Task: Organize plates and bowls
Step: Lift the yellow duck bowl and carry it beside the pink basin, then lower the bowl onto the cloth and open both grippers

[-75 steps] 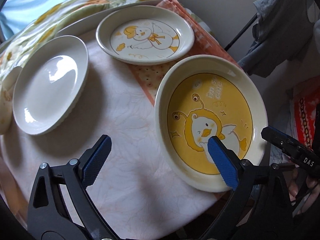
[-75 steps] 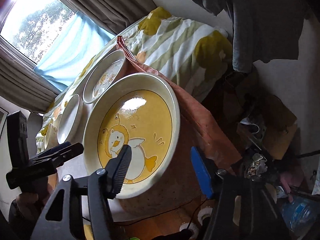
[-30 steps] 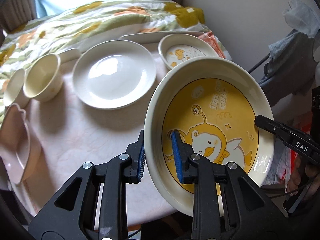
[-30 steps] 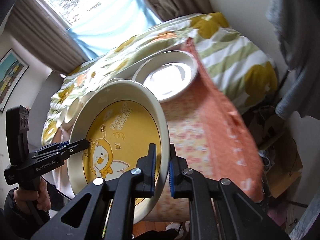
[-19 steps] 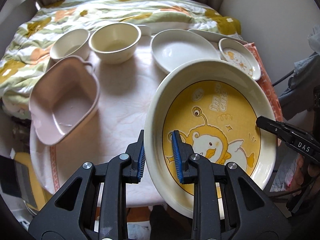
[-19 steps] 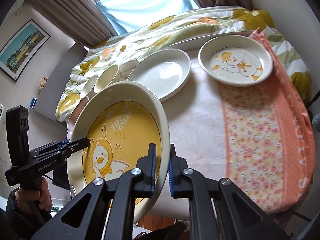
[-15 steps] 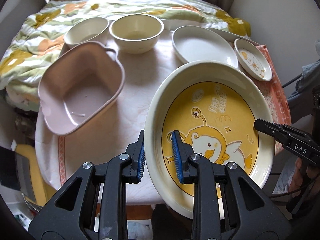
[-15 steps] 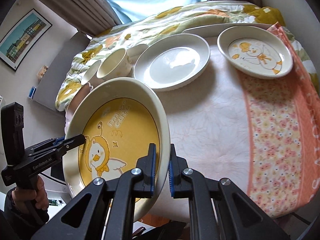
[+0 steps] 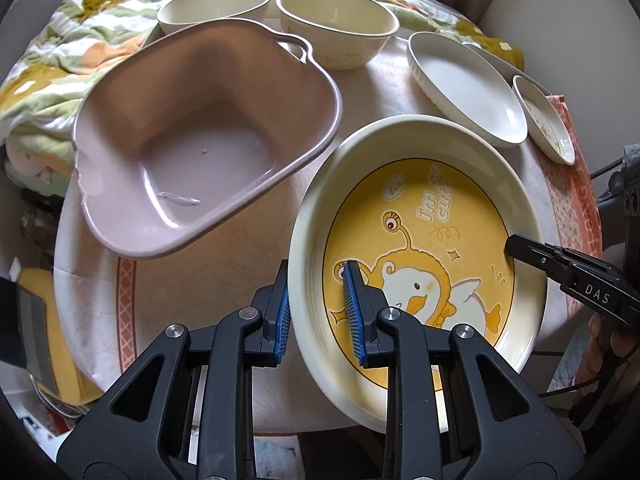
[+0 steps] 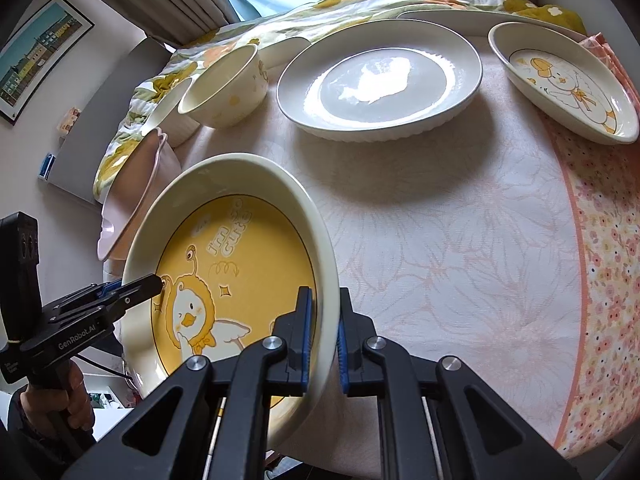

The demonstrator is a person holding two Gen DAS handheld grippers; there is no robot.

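Basin and dish form the relation on which the coming move is judged to turn: the empty pink plastic basin (image 9: 204, 148) lies up and to the left of the large cream oval dish with a yellow duck cartoon (image 9: 420, 256) in the left wrist view, their rims close but apart. The dish is held clear of the pale flower-printed tablecloth (image 10: 448, 248), its long axis running from lower centre toward the upper right of that frame. The left gripper (image 9: 316, 312) is closed on the dish's near rim, one blue pad inside and one outside; the right gripper (image 10: 322, 332) is likewise clamped on the opposite rim. The left gripper is judged the nearer to the basin. At the top of the left view, two cream bowls (image 9: 338, 24) stand behind the basin; at upper right lie a plain white fluted plate (image 9: 468, 88) and a small duck-printed plate (image 9: 546, 124), well apart from the likely path. Only the basin's raised near wall is judged to stand in the way; whether the dish is destined for the basin cannot be told.
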